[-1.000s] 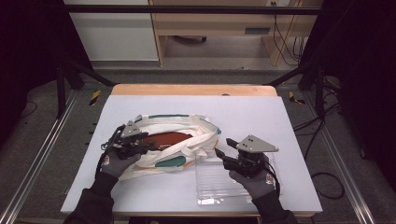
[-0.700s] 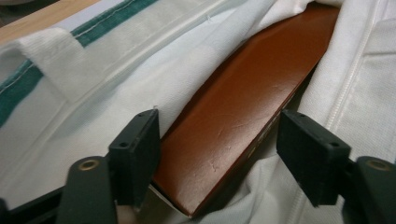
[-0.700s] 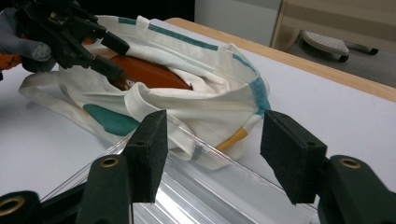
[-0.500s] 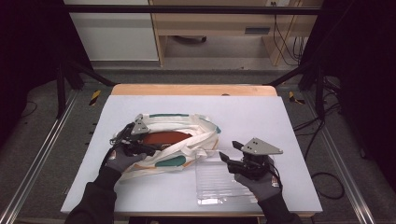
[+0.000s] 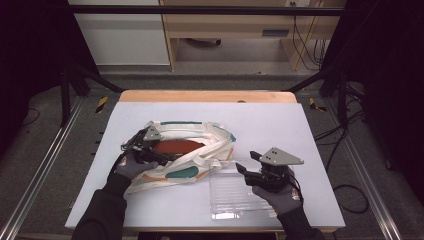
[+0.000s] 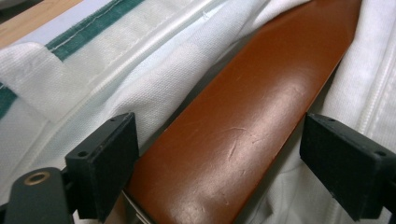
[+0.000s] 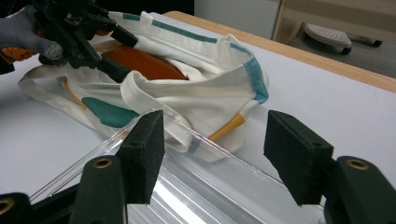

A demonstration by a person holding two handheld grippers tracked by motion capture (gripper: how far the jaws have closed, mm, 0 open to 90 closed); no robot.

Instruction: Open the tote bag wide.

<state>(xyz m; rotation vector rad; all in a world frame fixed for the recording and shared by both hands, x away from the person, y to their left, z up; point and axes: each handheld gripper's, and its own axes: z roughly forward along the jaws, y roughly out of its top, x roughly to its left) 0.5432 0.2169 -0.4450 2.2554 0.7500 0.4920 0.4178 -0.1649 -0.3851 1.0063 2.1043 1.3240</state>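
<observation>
A white cloth bag [image 5: 212, 136] with teal and orange patches lies left of centre on the table. A smooth brown object [image 5: 180, 146] rests in its open mouth. My left gripper [image 5: 162, 156] reaches into that mouth. In the left gripper view, the left gripper [image 6: 224, 140] is open after widening its jaws. The brown object [image 6: 243, 121] lies between them, among folds of the bag [image 6: 70, 70]. My right gripper [image 5: 248, 162] is open, its jaws lately widened. In its own view the right gripper [image 7: 212, 140] hangs over the far rim of a clear ribbed plastic tray [image 7: 196, 205], which touches the bag [image 7: 201, 93].
The clear tray [image 5: 235, 195] lies near the front edge of the white table [image 5: 300, 130]. A wooden strip [image 5: 210, 96] runs along the far edge. Metal rails and cables lie on the floor at both sides, and a cabinet stands behind.
My left gripper has slid right into the bag's mouth and opened its jaws around the brown object. The right gripper has stayed over the tray, with its jaws a little wider.
</observation>
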